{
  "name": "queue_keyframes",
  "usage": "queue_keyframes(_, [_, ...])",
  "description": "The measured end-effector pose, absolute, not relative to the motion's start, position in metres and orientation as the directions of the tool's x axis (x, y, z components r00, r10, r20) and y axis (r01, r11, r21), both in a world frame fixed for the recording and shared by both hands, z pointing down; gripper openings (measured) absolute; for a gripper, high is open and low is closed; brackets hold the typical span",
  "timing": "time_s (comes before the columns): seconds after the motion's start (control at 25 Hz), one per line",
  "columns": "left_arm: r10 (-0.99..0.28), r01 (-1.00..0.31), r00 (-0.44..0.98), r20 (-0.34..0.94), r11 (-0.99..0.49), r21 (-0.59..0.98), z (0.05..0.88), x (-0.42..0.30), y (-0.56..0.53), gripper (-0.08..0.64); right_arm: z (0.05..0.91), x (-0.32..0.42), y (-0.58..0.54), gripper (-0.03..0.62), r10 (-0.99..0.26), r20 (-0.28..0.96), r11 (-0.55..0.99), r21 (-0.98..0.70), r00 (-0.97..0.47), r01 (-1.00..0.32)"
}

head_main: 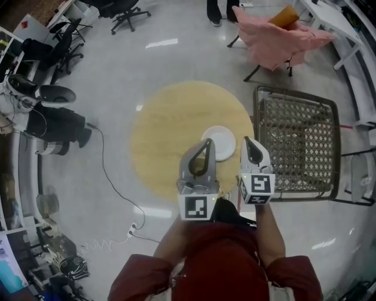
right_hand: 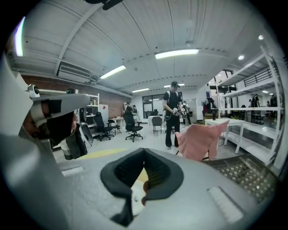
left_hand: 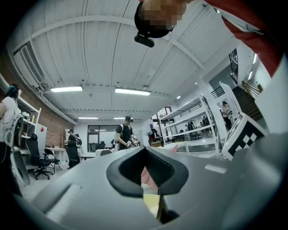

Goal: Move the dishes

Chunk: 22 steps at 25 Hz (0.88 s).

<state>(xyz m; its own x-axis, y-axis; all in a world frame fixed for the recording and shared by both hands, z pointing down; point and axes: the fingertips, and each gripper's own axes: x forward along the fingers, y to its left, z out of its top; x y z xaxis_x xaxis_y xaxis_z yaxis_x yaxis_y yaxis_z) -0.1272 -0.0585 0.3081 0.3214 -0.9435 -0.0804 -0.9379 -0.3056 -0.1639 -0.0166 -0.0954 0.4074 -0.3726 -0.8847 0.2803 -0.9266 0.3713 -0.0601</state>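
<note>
A white plate (head_main: 220,143) lies on a round pale wooden table (head_main: 170,129), near its right side. Both grippers hover over the table's near edge, pointing away from me. My left gripper (head_main: 207,145) sits just left of the plate, its jaws closed with nothing between them. My right gripper (head_main: 247,141) is just right of the plate, also shut and empty. In the right gripper view the plate (right_hand: 136,197) shows through the gap under the closed tips (right_hand: 144,150). In the left gripper view only a strip of table (left_hand: 151,201) shows beneath the tips (left_hand: 145,149).
A metal mesh chair (head_main: 299,141) stands close to the table's right. A chair draped in pink cloth (head_main: 276,38) is beyond it. Office chairs (head_main: 126,12) and dark equipment (head_main: 56,126) stand to the left, with a cable (head_main: 114,188) on the floor. A person (right_hand: 173,112) stands farther off.
</note>
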Motion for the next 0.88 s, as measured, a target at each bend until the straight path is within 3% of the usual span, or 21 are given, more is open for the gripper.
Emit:
queue_keyframes(0.4, [-0.922,-0.907,0.384,-0.041,-0.369,-0.205,0.323,-0.131,-0.072,0.008,0.491,-0.029,-0.092,0.005,-0.785,0.511,0.354,-0.095,-0.351,-0.93])
queue_keyframes(0.88, [-0.911,-0.901,0.412,-0.02,-0.404,-0.157,0.338,-0.135,-0.085,0.008,0.562,-0.032,-0.089,0.115,-0.633,0.702,0.287,-0.177,-0.325,-0.941])
